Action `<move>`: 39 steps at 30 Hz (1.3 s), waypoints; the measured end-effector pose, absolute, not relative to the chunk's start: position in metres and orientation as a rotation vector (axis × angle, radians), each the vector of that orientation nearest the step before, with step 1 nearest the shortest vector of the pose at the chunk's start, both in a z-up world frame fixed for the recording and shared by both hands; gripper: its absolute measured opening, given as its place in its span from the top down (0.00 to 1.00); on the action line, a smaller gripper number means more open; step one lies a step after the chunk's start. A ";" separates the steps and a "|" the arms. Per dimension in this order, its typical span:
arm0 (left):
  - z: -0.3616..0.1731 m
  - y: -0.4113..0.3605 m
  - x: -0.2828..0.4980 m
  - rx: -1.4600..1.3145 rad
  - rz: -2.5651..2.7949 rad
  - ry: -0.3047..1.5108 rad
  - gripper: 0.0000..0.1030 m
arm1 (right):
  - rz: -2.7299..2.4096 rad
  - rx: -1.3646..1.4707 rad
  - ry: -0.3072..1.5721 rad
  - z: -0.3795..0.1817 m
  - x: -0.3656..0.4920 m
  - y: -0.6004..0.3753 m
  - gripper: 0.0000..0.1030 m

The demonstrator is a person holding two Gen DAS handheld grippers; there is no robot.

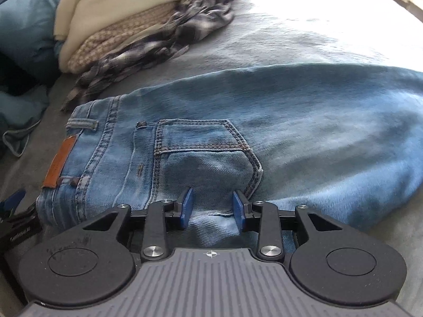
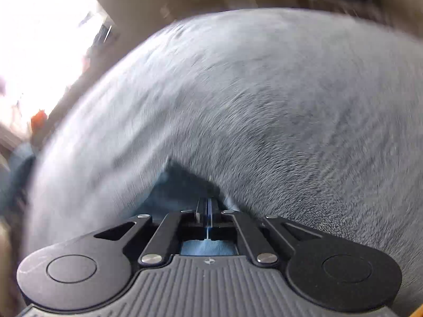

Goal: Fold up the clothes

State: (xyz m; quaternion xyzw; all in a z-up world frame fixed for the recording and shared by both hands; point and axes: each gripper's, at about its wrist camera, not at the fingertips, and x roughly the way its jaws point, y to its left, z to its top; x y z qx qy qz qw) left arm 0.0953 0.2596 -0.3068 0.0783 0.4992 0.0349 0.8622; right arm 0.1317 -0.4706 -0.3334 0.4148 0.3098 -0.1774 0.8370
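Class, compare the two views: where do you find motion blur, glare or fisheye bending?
Left wrist view: jeans near the lens sharp, clothes pile smeared, bedcover glaring white at top. Right wrist view: streaked blur throughout, window blown out, bedcover bulging into a dome.

Nothing can be read with certainty. The brown leather patch (image 1: 60, 161) on the waistband of the jeans (image 1: 185, 153) is too blurred to make out. Left of the jeans, faint white lettering on a black part (image 1: 22, 231) is illegible.
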 end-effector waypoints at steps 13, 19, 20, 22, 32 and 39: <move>-0.266 0.174 0.109 0.157 0.171 0.982 0.64 | -0.330 1.244 0.739 -0.347 0.057 -0.472 0.42; -0.291 0.116 0.124 0.230 0.086 1.009 0.64 | -0.296 1.284 0.721 -0.365 0.096 -0.460 0.42; -0.297 0.113 0.125 0.242 0.086 1.020 0.64 | -0.300 1.297 0.709 -0.367 0.100 -0.461 0.41; -0.305 0.113 0.124 0.240 0.092 1.019 0.63 | -0.312 1.333 0.674 -0.371 0.104 -0.460 0.41; -0.306 0.125 0.124 0.159 0.086 1.005 0.59 | -0.428 1.411 0.610 -0.371 0.106 -0.454 0.60; -0.305 0.127 0.122 0.137 0.076 1.004 0.59 | -0.448 1.375 0.599 -0.379 0.117 -0.462 0.21</move>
